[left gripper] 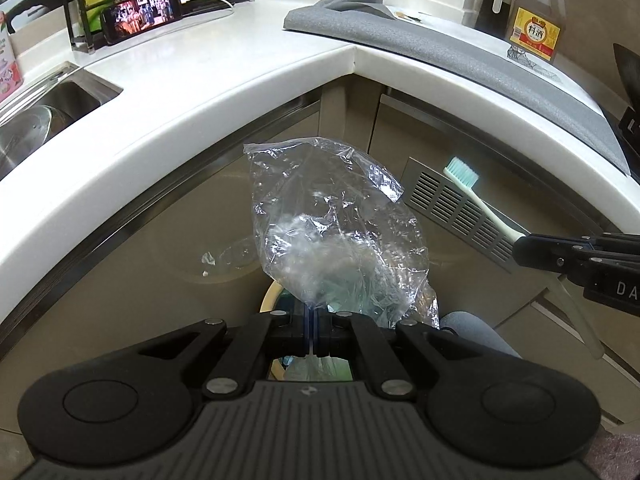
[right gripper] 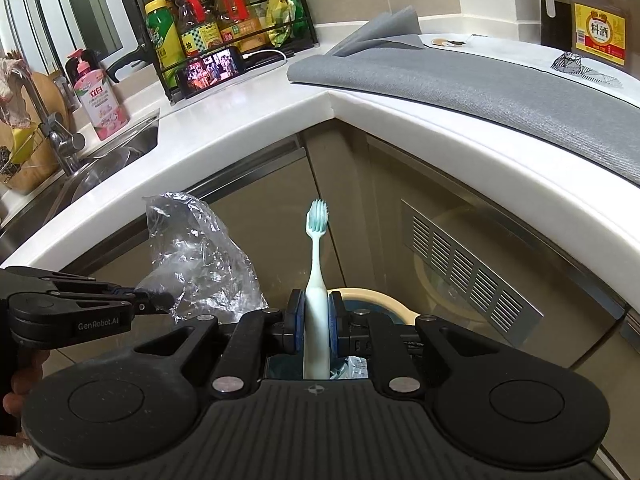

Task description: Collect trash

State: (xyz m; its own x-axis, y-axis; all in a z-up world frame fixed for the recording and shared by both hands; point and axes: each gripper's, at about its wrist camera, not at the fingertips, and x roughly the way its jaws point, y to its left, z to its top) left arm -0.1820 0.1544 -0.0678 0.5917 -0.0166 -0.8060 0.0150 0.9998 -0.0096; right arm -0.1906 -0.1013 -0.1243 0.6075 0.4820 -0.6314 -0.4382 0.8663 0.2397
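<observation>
My left gripper is shut on a crumpled clear plastic bag and holds it in front of the counter corner, above a cream-rimmed trash bin mostly hidden behind it. My right gripper is shut on a pale green toothbrush, bristles up, above the same bin. In the left wrist view the right gripper comes in from the right with the toothbrush. In the right wrist view the left gripper holds the bag at the left.
A white L-shaped counter wraps around, with a grey mat, a sink, a phone, a rack of bottles and a cooking wine jug. Beige cabinet doors with a vent grille stand below.
</observation>
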